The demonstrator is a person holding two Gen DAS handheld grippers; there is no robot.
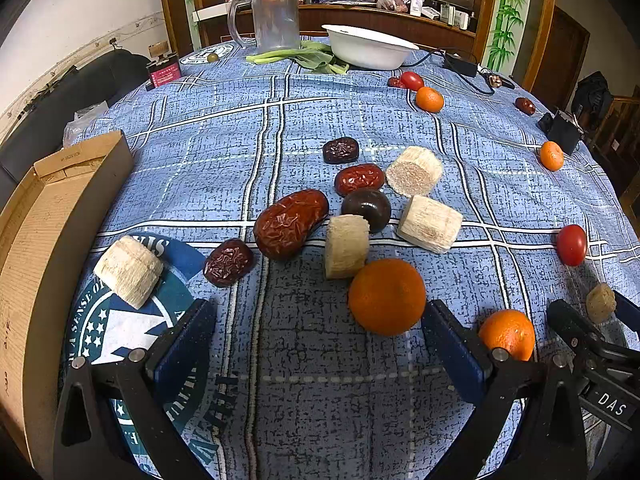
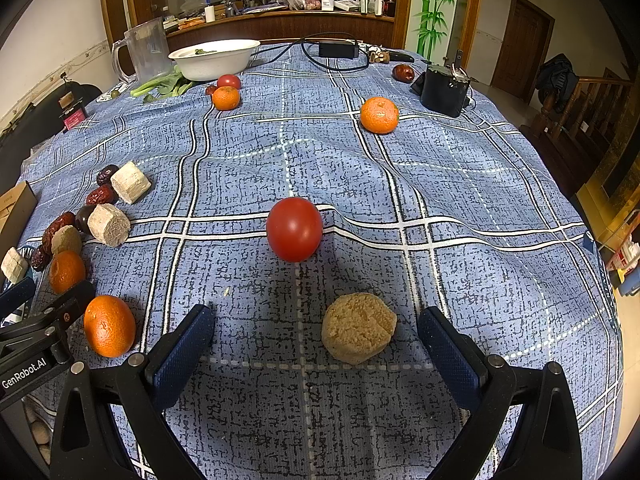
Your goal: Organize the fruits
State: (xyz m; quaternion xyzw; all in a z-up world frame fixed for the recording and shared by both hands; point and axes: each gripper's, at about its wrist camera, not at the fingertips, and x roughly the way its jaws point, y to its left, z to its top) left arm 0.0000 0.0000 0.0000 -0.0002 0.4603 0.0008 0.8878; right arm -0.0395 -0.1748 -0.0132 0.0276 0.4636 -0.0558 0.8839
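Note:
My left gripper (image 1: 318, 332) is open low over the blue checked cloth, with a large orange (image 1: 386, 297) just ahead of its right finger. Beyond lie red dates (image 1: 291, 224), a dark round fruit (image 1: 366, 208) and pale cut cylinders (image 1: 347, 246). My right gripper (image 2: 316, 338) is open too, and a beige cut chunk (image 2: 358, 327) lies between its fingers, nearer the right one. A red tomato (image 2: 294, 228) sits ahead of it. An orange (image 2: 109, 325) rests to its left, beside the left gripper (image 2: 38, 304), whose jaws are partly out of frame.
An open cardboard box (image 1: 48, 216) stands at the left table edge. At the far side are a white bowl (image 1: 367, 46), a clear jug (image 1: 274, 16) and greens (image 1: 308, 58). More oranges (image 2: 379, 115) and a black device (image 2: 444, 90) with cables lie far right.

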